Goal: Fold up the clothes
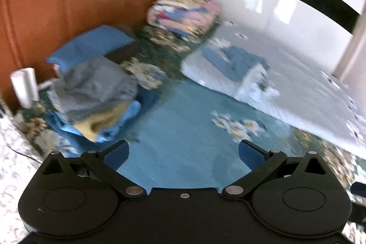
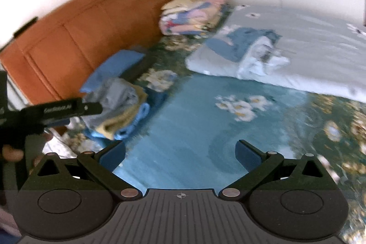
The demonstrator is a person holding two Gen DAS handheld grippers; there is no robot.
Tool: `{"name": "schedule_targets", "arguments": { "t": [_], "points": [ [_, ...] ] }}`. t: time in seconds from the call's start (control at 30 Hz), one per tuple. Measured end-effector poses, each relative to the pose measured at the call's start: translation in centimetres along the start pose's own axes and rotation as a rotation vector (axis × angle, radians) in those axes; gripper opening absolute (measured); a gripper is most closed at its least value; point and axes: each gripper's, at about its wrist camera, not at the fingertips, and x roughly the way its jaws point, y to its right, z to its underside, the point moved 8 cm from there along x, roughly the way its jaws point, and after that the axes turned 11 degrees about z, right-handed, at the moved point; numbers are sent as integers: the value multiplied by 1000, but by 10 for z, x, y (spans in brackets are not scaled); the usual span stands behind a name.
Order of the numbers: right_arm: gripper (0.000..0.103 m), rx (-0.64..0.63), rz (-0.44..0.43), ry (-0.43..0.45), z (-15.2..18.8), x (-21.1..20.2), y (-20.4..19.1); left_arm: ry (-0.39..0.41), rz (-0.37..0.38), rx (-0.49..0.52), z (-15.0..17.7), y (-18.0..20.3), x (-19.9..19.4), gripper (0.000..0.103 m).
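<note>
Both the left gripper [image 1: 183,153] and the right gripper [image 2: 180,152] hang wide open over the blue floral bedspread [image 1: 183,129], holding nothing. At ten o'clock sits a folded stack of clothes [image 1: 91,97], seemingly done. At one o'clock, a crumpled pale-blue garment [image 2: 260,58] lies on the grey quilt [image 2: 320,56], apparently still to fold.

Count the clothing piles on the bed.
3: folded stack near the headboard, colourful stack in the far corner, crumpled blue-and-white heap on the grey quilt. Blur may hide others.

Bare bedspread [image 1: 183,129] lies between clothes pile [image 1: 96,95] and quilt [image 1: 286,88].
</note>
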Motion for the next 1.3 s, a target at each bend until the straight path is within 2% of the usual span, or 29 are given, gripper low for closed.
{"name": "schedule_targets", "arguments": {
  "t": [0.1,0.27,0.43,0.63,0.83,1.0,1.17,1.3],
  "points": [
    [103,31,69,-18,22,-17,17,-43,71,25,16,25,9,101],
    [103,162,162,-6,46,-44,61,-85,156,152,34,79,15,101],
    [103,247,181,16,55,-53,102,-75,177,249,42,124,16,101],
    [103,147,140,42,53,-58,151,-30,130,224,49,180,19,101],
    [103,136,121,73,51,-74,215,-11,80,232,74,244,16,101],
    [103,108,84,74,55,-80,245,-4,70,230,91,282,11,101],
    [103,108,35,82,44,-77,251,-28,-17,249,96,290,5,101],
    [103,123,21,114,28,-76,243,-3,-76,192,87,281,-3,101]
  ]
}}
